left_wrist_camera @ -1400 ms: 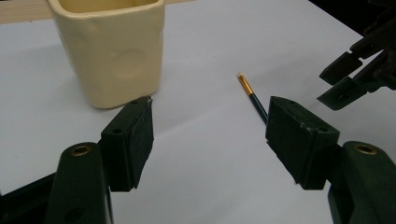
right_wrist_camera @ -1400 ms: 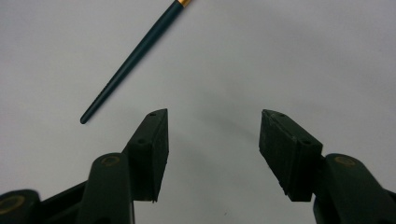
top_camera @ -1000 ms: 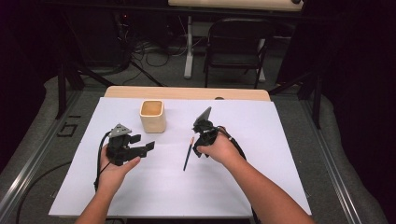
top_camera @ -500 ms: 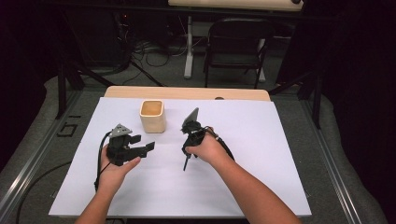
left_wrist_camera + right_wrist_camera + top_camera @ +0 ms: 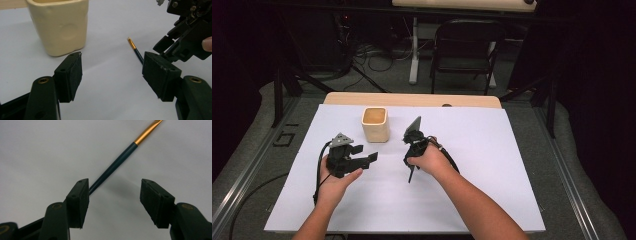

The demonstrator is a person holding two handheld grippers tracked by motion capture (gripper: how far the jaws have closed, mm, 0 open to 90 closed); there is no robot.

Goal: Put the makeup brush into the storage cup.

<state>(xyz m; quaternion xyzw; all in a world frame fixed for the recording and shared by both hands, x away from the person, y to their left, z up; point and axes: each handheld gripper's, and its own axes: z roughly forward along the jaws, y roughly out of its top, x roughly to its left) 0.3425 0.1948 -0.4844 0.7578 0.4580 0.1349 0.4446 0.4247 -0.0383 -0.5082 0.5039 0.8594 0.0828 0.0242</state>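
The right gripper [image 5: 113, 202], jaws spread, straddled the brush [image 5: 117, 162] mid-table beside the cup [image 5: 375, 124], apparently to grasp it.

A cream cup [image 5: 375, 125] stands upright on the white sheet [image 5: 492, 150] covering the bench [image 5: 412, 99], toward its far left. Beyond the bench's far edge, a dark folding chair [image 5: 464, 47] sits on grey floor [image 5: 522, 100], with cables [image 5: 372, 57] strewn to its left beside a white post [image 5: 414, 50].
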